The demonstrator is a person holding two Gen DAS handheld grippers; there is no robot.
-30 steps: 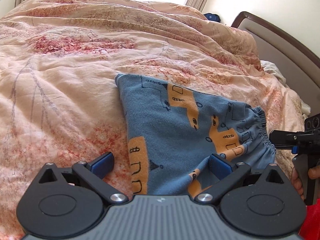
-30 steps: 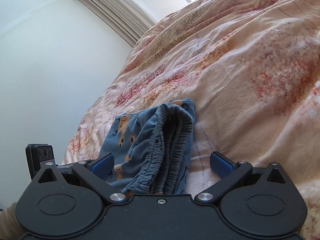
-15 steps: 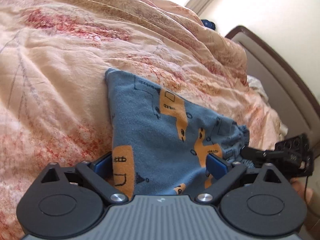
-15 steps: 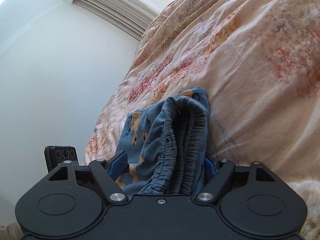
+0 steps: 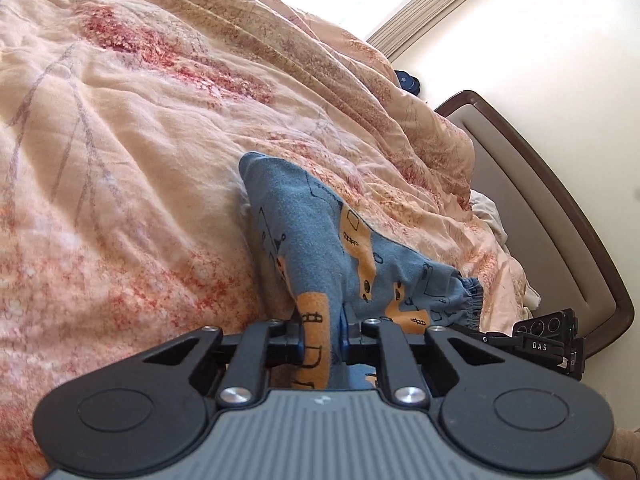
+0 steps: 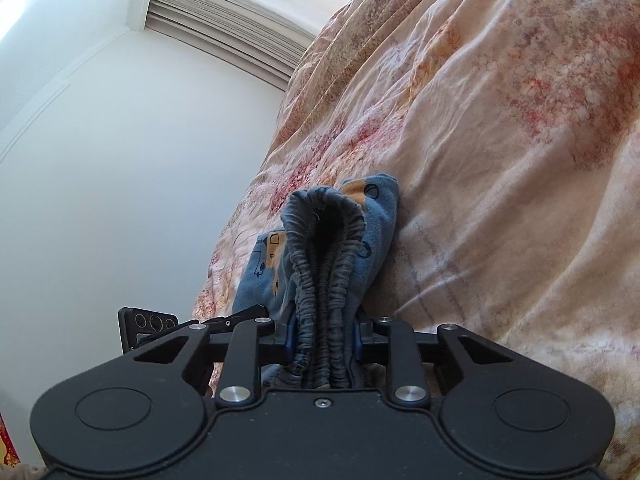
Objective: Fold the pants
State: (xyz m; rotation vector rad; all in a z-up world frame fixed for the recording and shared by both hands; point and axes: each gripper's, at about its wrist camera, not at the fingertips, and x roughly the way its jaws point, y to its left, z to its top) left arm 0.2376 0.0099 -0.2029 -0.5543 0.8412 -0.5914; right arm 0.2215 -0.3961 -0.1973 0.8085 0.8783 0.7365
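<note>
Small blue pants (image 5: 316, 236) with orange vehicle prints lie folded on the floral duvet. In the left wrist view my left gripper (image 5: 321, 338) is closing on the near edge of the pants, and the cloth bunches between its blue pads. In the right wrist view my right gripper (image 6: 325, 334) is closing on the gathered elastic waistband (image 6: 320, 264) of the pants (image 6: 376, 220), which stands up in thick folds between the pads. The right gripper's body shows at the right edge of the left view, and the left gripper's body at the left of the right view.
The peach and red floral duvet (image 5: 140, 128) covers the bed in rumpled ridges. A padded headboard (image 5: 560, 200) with a dark wood frame runs along the right. A white wall (image 6: 100, 180) and a curtain (image 6: 228, 24) stand beyond the bed.
Both grippers went from wide open to pinched on the pants. The left one moved in over the near edge and rolled. The waistband is now squeezed upright in the right one.
</note>
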